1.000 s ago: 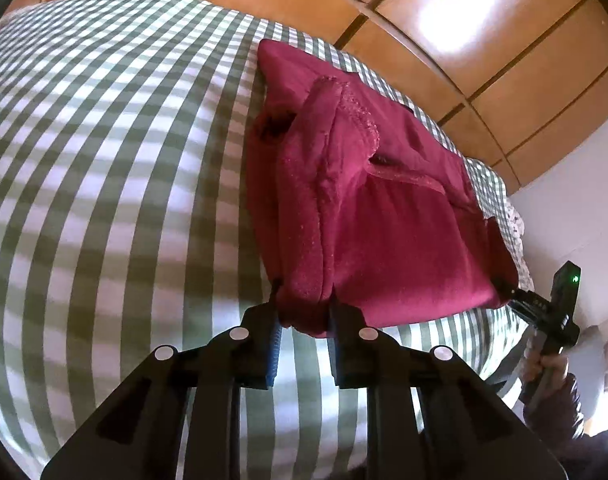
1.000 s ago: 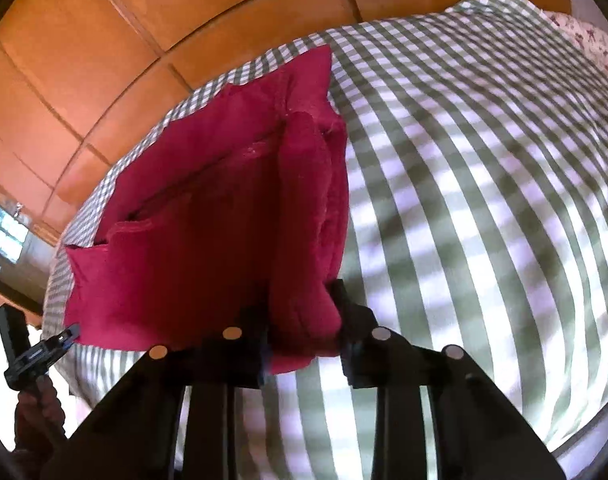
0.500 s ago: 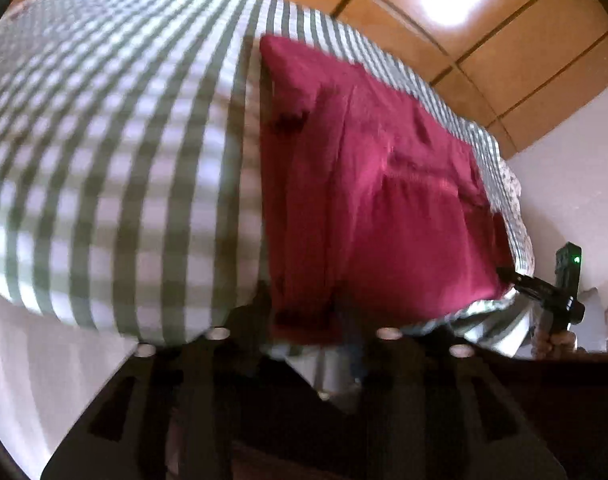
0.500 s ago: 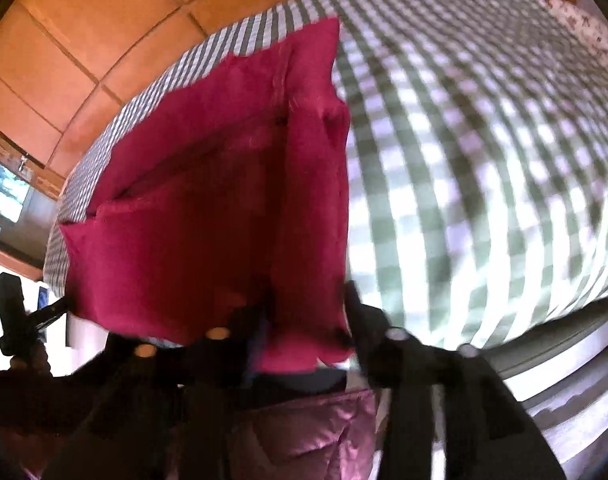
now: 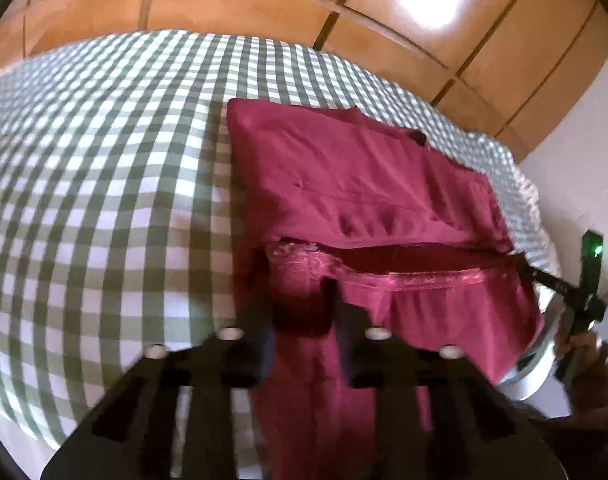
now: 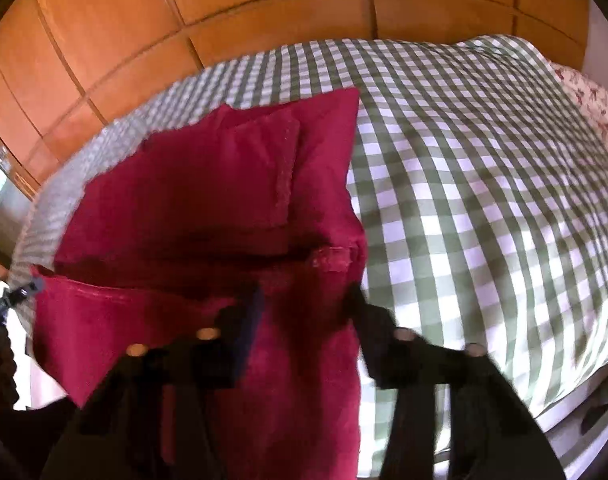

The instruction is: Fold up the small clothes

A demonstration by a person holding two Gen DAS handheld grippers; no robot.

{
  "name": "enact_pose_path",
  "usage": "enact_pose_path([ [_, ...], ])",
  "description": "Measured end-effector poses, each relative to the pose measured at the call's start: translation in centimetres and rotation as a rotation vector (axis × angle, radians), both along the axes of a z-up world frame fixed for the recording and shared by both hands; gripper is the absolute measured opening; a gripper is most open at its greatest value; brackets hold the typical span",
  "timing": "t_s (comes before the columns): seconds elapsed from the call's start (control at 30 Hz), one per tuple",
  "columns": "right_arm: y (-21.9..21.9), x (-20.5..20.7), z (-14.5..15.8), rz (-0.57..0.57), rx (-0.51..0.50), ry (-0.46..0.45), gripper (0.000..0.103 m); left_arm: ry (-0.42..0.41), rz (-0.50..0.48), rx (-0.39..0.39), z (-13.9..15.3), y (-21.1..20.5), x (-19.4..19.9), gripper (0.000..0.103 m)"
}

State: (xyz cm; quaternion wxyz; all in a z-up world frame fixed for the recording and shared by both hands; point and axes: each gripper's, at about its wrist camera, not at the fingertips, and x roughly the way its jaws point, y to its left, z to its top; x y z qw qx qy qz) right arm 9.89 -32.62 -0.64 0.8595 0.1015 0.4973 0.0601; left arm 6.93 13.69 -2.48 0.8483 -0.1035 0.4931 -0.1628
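Note:
A dark red garment [image 5: 363, 184] lies folded on the green-and-white checked bed cover [image 5: 104, 160]. Its near hem is raised off the bed and hangs down toward the camera. My left gripper [image 5: 302, 320] is closing its jaws with a bunch of the hem's left corner between them. In the right wrist view the same garment [image 6: 208, 184] shows a folded sleeve on top. There my right gripper [image 6: 305, 320] is closing its jaws on the hem's right corner. The right gripper [image 5: 563, 288] also shows in the left wrist view, at the cloth's far corner, with a hand [image 5: 579, 344] behind it.
Wooden wardrobe panels [image 5: 244, 0] rise behind the bed. A floral pillow [image 6: 595, 108] lies at the far right of the checked cover [image 6: 483, 160]. A white wall [image 5: 575, 160] stands to the right. The bed's near edge runs just below the grippers.
The garment lay flat with both grippers at its near edge. Both drew back past the bed's edge, then rose; now the hem is lifted and cloth hangs below the fingers.

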Motion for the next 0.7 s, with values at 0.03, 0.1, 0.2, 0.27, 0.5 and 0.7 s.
enact_pose_path([
  [0.03,-0.1,-0.2,0.2,0.004,-0.007,-0.002,0.009,-0.013,-0.001,-0.001,0.2,0.1,-0.3,0.009],
  [0.1,-0.6,-1.0,1.1,0.007,0.008,-0.021,0.007,-0.057,0.007,-0.021,1.2,0.6,-1.3,0.008],
  [0.2,-1.2,-1.9,3.6,0.006,0.051,-0.079,0.007,-0.113,0.001,-0.039,2.8,1.4,-2.5,0.007],
  [0.27,-1.5,-1.7,5.0,-0.002,0.078,-0.115,0.007,-0.151,-0.009,-0.034,3.8,1.4,-2.8,0.007],
  [0.5,-1.9,2.6,7.8,-0.032,0.11,-0.212,0.007,-0.219,0.022,-0.01,5.6,1.8,0.7,0.007],
  [0.7,-2.9,8.1,7.3,-0.076,0.107,-0.225,0.007,-0.237,0.073,-0.003,5.5,2.3,6.2,0.007],
])
